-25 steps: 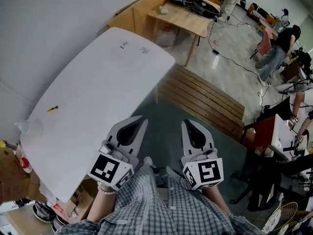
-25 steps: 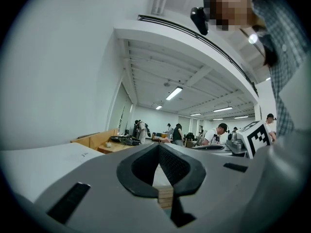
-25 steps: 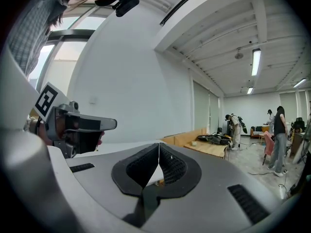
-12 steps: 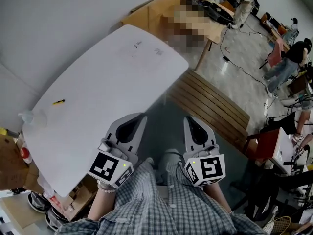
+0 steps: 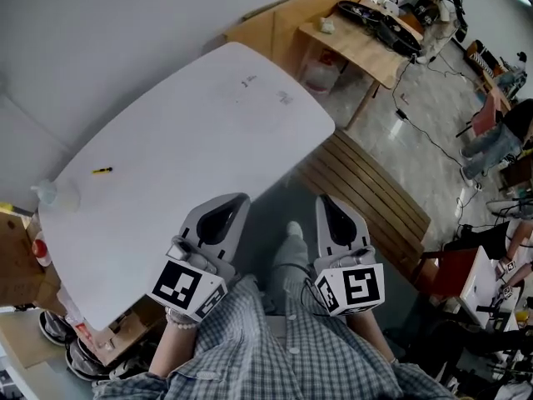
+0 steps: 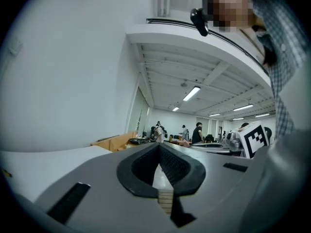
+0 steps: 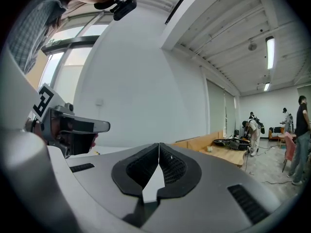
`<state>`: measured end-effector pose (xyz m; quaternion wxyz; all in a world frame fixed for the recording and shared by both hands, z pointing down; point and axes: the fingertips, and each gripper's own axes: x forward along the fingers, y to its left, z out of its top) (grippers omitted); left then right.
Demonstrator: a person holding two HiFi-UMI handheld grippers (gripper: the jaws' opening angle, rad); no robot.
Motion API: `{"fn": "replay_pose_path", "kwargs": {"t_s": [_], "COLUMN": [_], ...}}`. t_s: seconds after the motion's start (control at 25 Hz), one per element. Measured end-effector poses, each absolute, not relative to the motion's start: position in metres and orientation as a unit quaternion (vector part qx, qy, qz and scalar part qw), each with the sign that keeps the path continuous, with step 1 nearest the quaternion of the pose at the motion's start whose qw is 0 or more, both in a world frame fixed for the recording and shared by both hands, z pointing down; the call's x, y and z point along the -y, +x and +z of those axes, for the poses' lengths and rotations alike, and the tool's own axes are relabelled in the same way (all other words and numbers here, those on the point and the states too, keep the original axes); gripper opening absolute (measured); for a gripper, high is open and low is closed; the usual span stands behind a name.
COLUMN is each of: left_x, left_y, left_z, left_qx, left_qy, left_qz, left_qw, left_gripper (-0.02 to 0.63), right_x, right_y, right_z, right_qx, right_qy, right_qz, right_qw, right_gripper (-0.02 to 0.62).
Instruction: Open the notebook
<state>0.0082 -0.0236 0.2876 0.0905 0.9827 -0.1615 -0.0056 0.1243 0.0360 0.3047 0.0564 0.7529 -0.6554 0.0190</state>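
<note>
Left gripper [image 5: 237, 202] and right gripper [image 5: 325, 202] clamped shut, empty, off the table's [image 5: 191, 140] near edge; no notebook showing, so best find it first

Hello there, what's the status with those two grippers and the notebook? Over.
Left gripper shut, empty. Right gripper shut, empty. No notebook in view on the white table. Nothing blocking the way to the table.
</note>
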Motion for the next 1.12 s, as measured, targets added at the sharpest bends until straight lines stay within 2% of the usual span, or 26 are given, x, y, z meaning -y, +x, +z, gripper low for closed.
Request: {"fn": "replay_pose_path", "kwargs": {"t_s": [0.56,1.12], "left_x": [0.092,0.144], "left_y": [0.077,0.115], "left_z": [0.268,0.266], "left_qx": [0.25,0.387], "left_qy": [0.963,0.916], "left_qz": [-0.01,-0.021], "left_qw": [0.1,0.105], "left_gripper": [0.008,0.008], "right_x": [0.057,0.138], "right_y": [0.197,0.273], "right_z": [0.285,0.303], "right_qx": [0.727,0.776], "right_qy": [0.681,0.607], "right_qz": [-0.014,-0.041], "right_qw": [0.087,0.169], "right_gripper": [0.02,0.02]}}
